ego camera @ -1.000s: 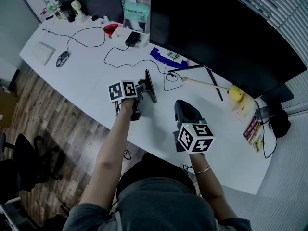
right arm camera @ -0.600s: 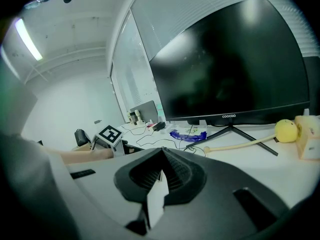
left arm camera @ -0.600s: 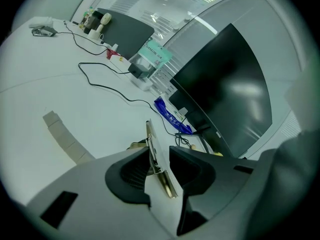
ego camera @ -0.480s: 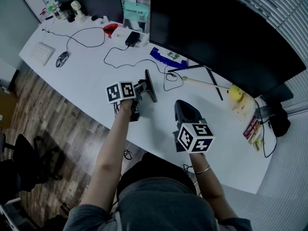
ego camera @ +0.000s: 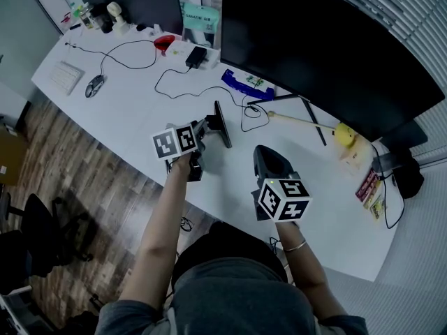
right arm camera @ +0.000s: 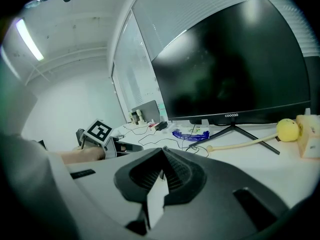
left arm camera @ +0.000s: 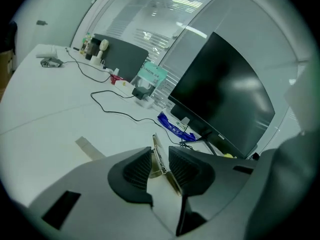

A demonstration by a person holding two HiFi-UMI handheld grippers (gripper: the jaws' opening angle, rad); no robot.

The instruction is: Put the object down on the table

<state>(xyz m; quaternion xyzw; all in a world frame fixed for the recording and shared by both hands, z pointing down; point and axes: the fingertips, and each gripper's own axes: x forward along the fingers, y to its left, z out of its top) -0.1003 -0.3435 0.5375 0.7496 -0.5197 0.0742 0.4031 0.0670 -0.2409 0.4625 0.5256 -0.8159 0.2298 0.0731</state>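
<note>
A thin dark slab (ego camera: 221,123) stands on its edge on the white table (ego camera: 133,110), just in front of my left gripper (ego camera: 208,127). In the left gripper view the slab (left arm camera: 156,146) shows edge-on in the gap between the jaws, and neither pad presses on it. The left gripper (left arm camera: 160,166) is closing a little from its widest. My right gripper (ego camera: 267,158) hovers over the table to the right of the slab, apart from it. In its own view the right gripper (right arm camera: 162,171) has its pads together with nothing between them.
A large black monitor (ego camera: 328,47) on a stand fills the back. A black cable (ego camera: 202,89) loops behind the slab, near a blue object (ego camera: 241,84). A yellow ball on a stick (ego camera: 341,135) lies right; a mouse (ego camera: 93,84) and keyboard (ego camera: 64,77) far left.
The left gripper's jaws have spread off the slab and the gripper has drawn back a little toward me. The slab stays on the table. The right gripper has not moved.
</note>
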